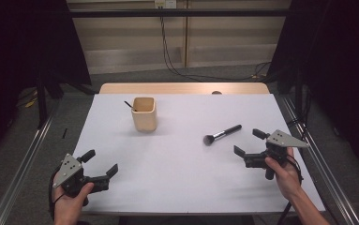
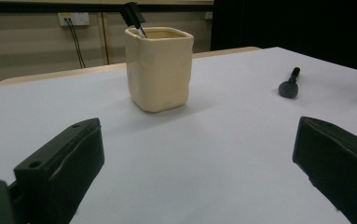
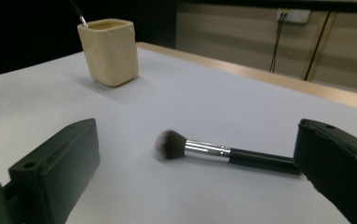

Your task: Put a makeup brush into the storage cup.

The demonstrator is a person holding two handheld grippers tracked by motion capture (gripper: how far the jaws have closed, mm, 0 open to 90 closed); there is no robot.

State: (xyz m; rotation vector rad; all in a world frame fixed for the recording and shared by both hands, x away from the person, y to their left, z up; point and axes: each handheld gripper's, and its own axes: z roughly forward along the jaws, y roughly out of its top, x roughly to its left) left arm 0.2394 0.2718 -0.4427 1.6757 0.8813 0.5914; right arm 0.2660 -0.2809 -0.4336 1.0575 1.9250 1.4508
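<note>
A cream square cup (image 1: 144, 114) stands upright on the white table top (image 1: 182, 178), with a thin black-handled tool (image 1: 130, 105) sticking out of its left side. A makeup brush (image 1: 221, 134) with a dark head, silver ferrule and black handle lies flat to the right of the middle. My right gripper (image 1: 250, 141) is open just right of the brush, its jaws wide; the brush (image 3: 223, 151) lies between and ahead of them. My left gripper (image 1: 100, 162) is open near the front left corner, facing the cup (image 2: 159, 68), nothing between its jaws.
The wooden table edge (image 1: 182, 88) shows beyond the white sheet. Metal rails (image 1: 22, 159) run along both sides of the table. Cables (image 1: 177, 65) hang down the back wall to the floor. Open sheet lies between the cup, the brush and the front edge.
</note>
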